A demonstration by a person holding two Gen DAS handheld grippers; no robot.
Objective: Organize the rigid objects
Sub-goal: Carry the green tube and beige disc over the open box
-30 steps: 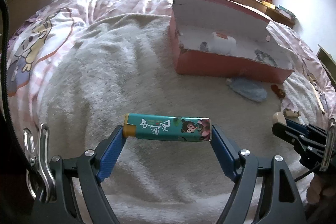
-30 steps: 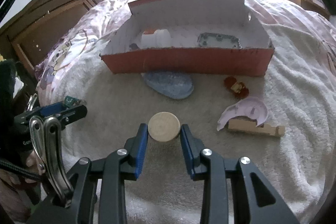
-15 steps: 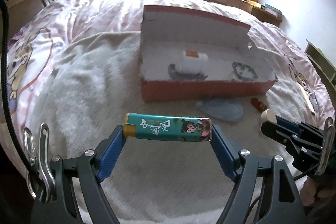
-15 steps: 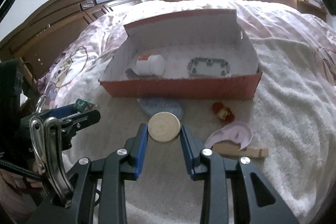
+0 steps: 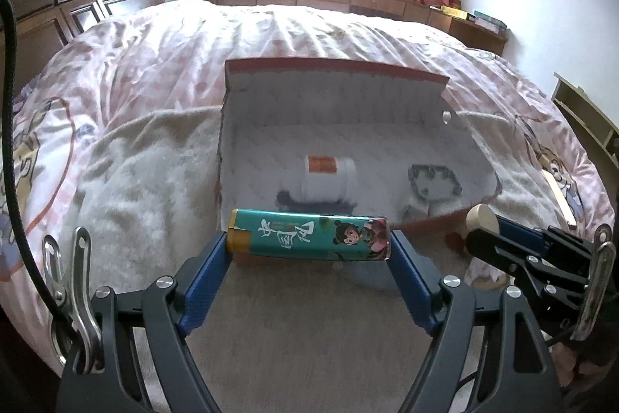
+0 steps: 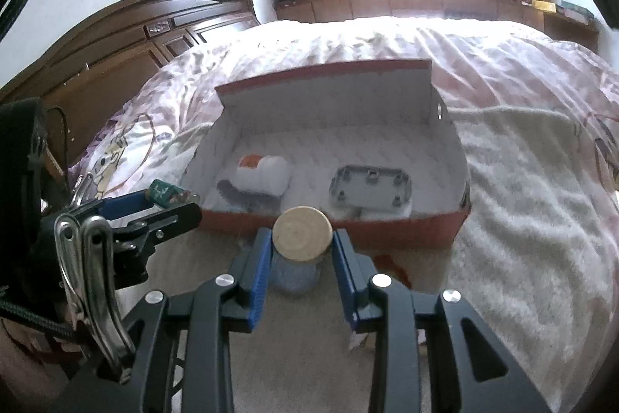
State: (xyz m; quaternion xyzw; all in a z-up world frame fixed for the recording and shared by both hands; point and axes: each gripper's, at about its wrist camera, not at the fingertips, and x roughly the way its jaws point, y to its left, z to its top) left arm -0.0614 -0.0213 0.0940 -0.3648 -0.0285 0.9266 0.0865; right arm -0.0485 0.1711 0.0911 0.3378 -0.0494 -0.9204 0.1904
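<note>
My left gripper (image 5: pixel 309 246) is shut on a long teal box with a cartoon figure (image 5: pixel 309 234), held crosswise by its two ends, just before the near wall of the red cardboard box (image 5: pixel 340 72). My right gripper (image 6: pixel 302 246) is shut on a round wooden disc (image 6: pixel 302 233), also close in front of the red box (image 6: pixel 418 233). Inside the box lie a white bottle with an orange label (image 5: pixel 329 180) and a grey plastic tray (image 6: pixel 369 186). Each gripper shows in the other's view: the right gripper (image 5: pixel 479 227) at the right, the left gripper (image 6: pixel 166 204) at the left.
The box sits on a cream fleece blanket (image 6: pixel 522 204) over a pink patterned quilt (image 5: pixel 154 49). A blue-grey oval thing (image 6: pixel 294 273) lies under my right gripper, a small red item (image 6: pixel 390 264) beside it. A dark wooden headboard (image 6: pixel 127 41) stands at the left.
Both grippers have risen and come closer to the red box with their loads; the box now fills the middle of both views. The grips are unchanged.
</note>
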